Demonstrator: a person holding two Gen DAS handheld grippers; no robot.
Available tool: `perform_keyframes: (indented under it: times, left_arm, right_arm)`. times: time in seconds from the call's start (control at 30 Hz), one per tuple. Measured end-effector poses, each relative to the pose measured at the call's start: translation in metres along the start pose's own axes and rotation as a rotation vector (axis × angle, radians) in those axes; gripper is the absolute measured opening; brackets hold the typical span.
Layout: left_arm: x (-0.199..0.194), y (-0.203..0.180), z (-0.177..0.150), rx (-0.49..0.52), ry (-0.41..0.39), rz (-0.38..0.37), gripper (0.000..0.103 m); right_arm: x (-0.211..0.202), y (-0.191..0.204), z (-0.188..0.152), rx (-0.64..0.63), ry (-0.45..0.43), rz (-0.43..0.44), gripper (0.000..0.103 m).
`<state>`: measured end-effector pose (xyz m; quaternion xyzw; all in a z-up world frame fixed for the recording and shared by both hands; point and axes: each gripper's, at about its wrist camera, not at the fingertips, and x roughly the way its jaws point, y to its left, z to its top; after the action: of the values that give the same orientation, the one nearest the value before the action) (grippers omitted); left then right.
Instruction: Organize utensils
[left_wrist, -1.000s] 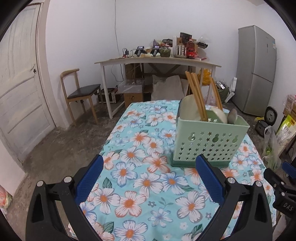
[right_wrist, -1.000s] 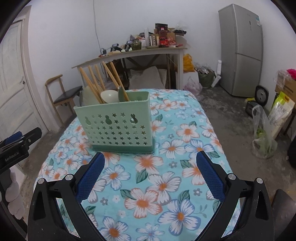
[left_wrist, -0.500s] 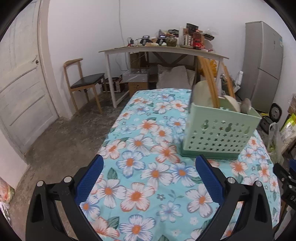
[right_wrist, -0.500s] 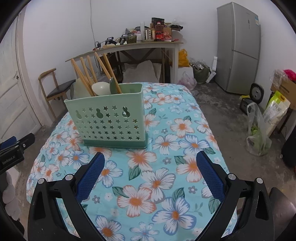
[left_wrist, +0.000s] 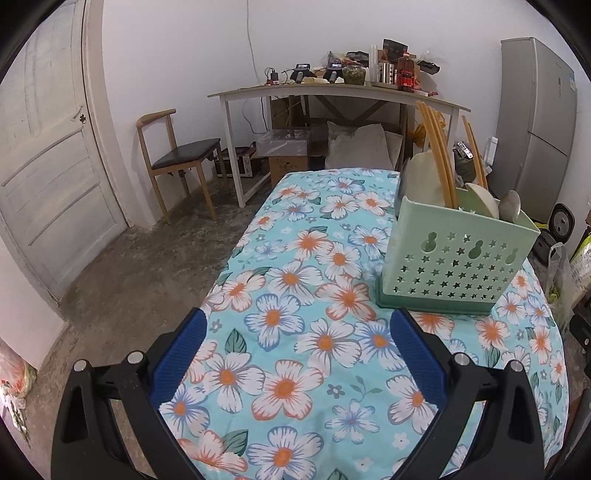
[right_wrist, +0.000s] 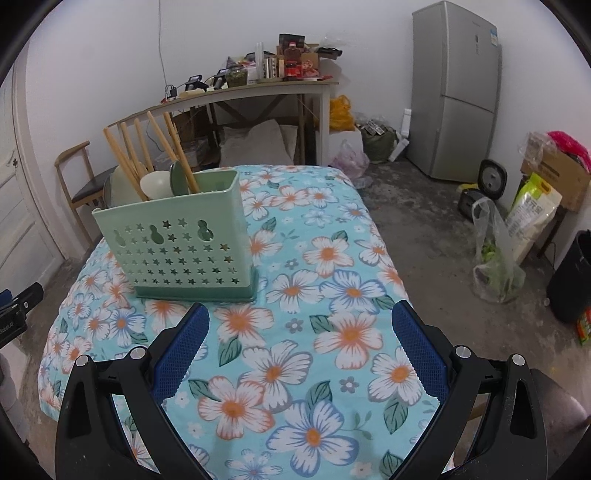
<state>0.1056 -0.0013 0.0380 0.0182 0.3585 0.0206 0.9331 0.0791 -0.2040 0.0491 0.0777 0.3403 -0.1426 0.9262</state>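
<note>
Left wrist view: the green utensil caddy (left_wrist: 456, 264) is seen standing on the flowered tabletop (left_wrist: 295, 332), ahead and to the right of the left claw (left_wrist: 295, 354), whose blue pads are held wide apart with nothing between them. In the right wrist view the same caddy (right_wrist: 177, 247) is placed ahead and to the left of the right claw (right_wrist: 297, 350), which is likewise spread wide and empty. The caddy is thus set between the two claws' lines of sight, well apart from both, and neither is clearly nearer.

Inside the caddy, wooden chopsticks (right_wrist: 147, 155) are leaned with their long axes running steeply up and tilted toward the left in the right view; two spoons (right_wrist: 157, 184) and what looks like a pale plate or bowl behind them are also held there. No loose utensil is seen on the cloth, so the sorting is judged to be largely done, or the next piece lies out of view.

Compared with one second ago, the caddy is shown smaller and farther off in both views, and it has slid further toward the right edge in the left view; both claws are judged to have been drawn back and away from it. The spread of the pads is unchanged.
</note>
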Motion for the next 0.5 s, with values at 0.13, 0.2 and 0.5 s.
perform_keyframes:
  times: [0.13, 0.2, 0.5]
  left_arm:
    - [0.0016, -0.0026, -0.0005, 0.007, 0.006, 0.008, 0.097]
    - [0.0023, -0.0038, -0.0007, 0.010, 0.009, 0.011, 0.097]
    - [0.0025, -0.0051, -0.0016, 0.024, 0.009, 0.018, 0.097]
  right_arm:
    - [0.0025, -0.0008, -0.0002, -0.003, 0.005, 0.000, 0.095]
    - [0.0038, 0.0007, -0.0011, -0.004, 0.009, 0.002, 0.095]
    - [0.0061, 0.0024, -0.0003, -0.010, 0.019, 0.013, 0.095]
